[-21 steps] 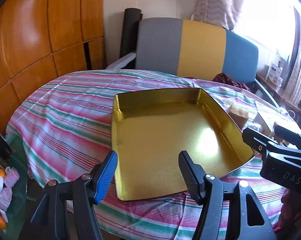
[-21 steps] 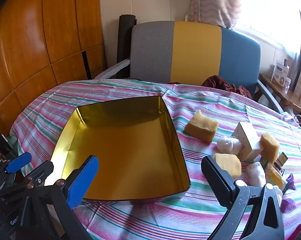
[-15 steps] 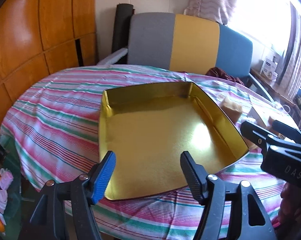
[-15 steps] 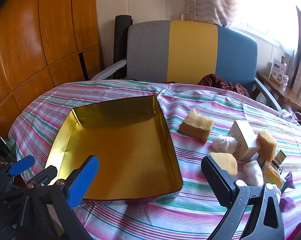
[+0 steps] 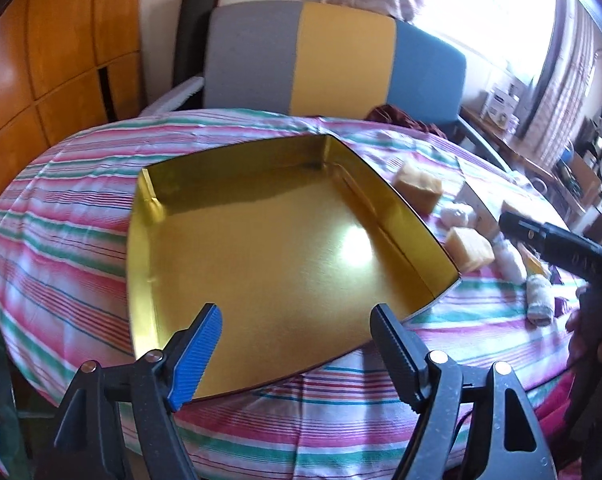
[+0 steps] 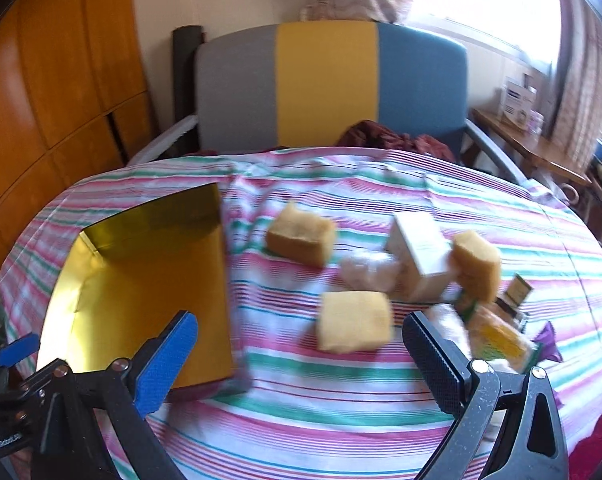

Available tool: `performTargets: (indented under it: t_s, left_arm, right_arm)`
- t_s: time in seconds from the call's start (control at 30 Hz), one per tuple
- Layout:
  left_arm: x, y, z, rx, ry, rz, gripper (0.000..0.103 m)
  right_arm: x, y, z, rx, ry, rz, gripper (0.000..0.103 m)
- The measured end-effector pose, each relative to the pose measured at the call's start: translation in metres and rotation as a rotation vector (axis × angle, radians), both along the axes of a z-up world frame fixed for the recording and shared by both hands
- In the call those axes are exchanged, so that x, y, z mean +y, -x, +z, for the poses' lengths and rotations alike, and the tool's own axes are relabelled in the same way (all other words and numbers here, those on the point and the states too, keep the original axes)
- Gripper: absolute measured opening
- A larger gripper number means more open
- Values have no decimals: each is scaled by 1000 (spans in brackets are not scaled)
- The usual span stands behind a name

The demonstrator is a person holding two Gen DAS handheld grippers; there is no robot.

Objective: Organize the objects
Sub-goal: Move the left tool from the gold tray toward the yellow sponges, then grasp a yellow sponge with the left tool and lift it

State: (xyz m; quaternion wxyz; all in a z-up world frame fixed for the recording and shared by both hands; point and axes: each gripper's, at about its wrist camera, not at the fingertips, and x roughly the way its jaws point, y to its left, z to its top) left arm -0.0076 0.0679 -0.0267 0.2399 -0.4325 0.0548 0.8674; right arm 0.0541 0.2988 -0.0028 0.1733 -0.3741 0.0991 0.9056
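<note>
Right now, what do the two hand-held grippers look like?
Both are black plastic clamp-style frames with silver rivets. The left hand-held gripper has one ribbed blue pad and one ribbed black pad. The right hand-held gripper is built the same, one blue pad, one black; its frame looks speckled.

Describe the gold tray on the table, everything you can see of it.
The gold tray is a shallow, roughly square tin with low upright walls and a shiny, mirror-like metal inside that catches window glare. It is empty and lies flat on the striped tablecloth, left of the sponges. Nothing touches it; the open left gripper hovers over its near edge.
</note>
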Motion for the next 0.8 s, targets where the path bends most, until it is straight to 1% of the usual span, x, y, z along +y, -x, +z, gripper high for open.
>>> performTargets:
  t_s: [0.13,0.2,0.23,0.43,0.5,0.57,0.67,0.7,0.8]
  left_arm:
    - [12,2,5,-34,-28,-64,76]
    - [23,2,10,-24,-31,-97,76]
    - [29,3,15,-23,-40,-135,76]
    - [76,15,36,-12,-100,-291,77]
    - [96,20,41,13,-79,-317,78]
    - [116,26,42,23,-42,-330,84]
    - [150,40,34,10,4,-347,86]
    - [164,47,30,4,22,-357,86]
    - [188,64,19,-21,54,-362,86]
  right_arm:
    - [36,-10,-1,-15,31,-59,103]
    - [53,-16,1,-19,29,-89,103]
    - [63,-19,2,-18,30,-102,103]
    - [123,-36,6,38,11,-192,103]
    - [139,-40,1,58,20,-220,103]
    - [151,-44,-3,83,61,-250,103]
    - [166,-48,-7,117,158,-288,103]
    - [171,-51,-7,128,179,-299,103]
    - [182,-59,-7,157,232,-342,103]
